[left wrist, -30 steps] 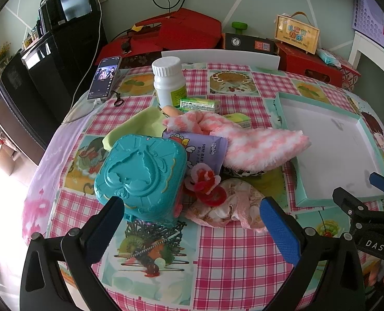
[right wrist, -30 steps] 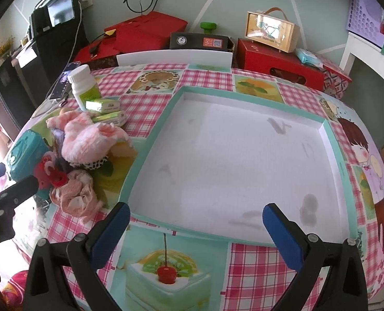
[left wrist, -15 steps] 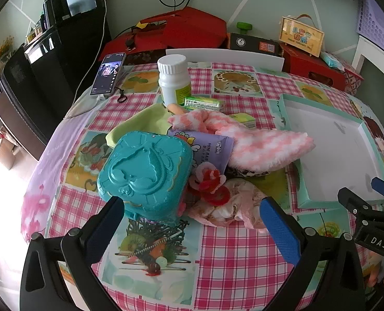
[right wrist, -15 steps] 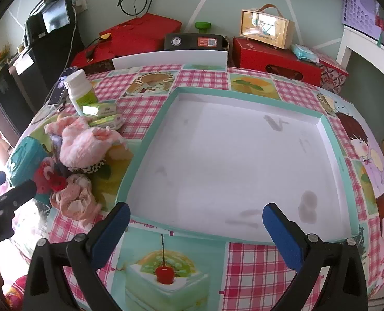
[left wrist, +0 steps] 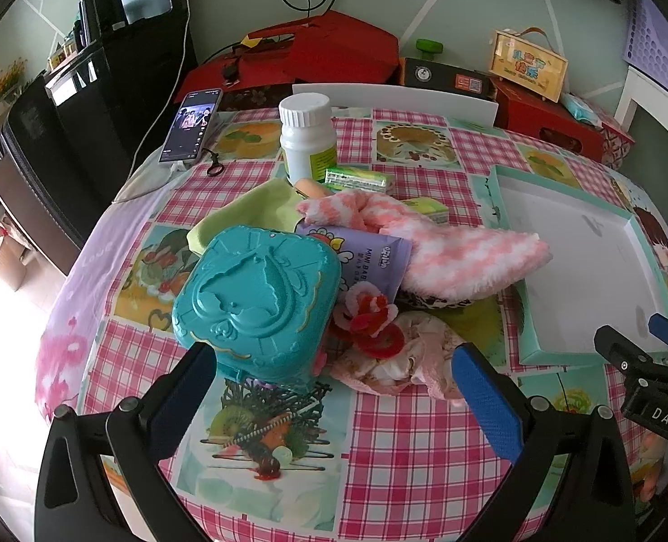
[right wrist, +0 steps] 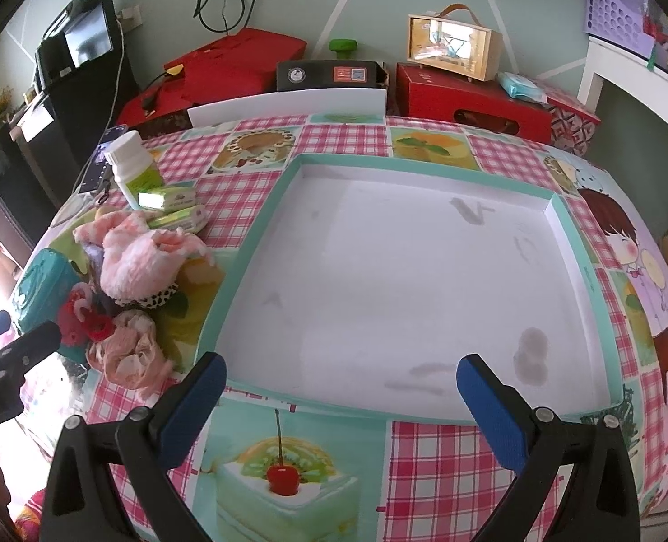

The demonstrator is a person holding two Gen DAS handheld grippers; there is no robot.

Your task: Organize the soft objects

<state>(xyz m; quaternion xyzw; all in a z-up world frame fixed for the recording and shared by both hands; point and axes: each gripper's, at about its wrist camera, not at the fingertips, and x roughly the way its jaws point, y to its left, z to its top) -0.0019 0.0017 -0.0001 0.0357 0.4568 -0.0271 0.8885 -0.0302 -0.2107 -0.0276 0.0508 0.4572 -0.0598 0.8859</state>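
A pile of soft things lies on the table: a pink-and-white fuzzy cloth (left wrist: 460, 253) (right wrist: 140, 257), a crumpled pale pink fabric (left wrist: 401, 361) (right wrist: 128, 354), a red-and-white scrunchie (left wrist: 370, 316) (right wrist: 83, 316) and a yellow-green cloth (left wrist: 248, 212). A teal-rimmed white tray (left wrist: 577, 271) (right wrist: 406, 280) lies empty to their right. My left gripper (left wrist: 334, 388) is open and empty, just short of the pile. My right gripper (right wrist: 340, 393) is open and empty over the tray's near rim.
A teal plastic case (left wrist: 257, 302) and a purple packet (left wrist: 370, 257) lie in the pile. A white pill bottle (left wrist: 307, 135), green packs (left wrist: 356, 178) and a phone (left wrist: 192, 124) sit behind. Red boxes (right wrist: 469, 95) stand beyond the table's far edge.
Both grippers have drawn back and up slightly, so the table looks a little farther away. Nothing on the table moved; both grippers stayed open.
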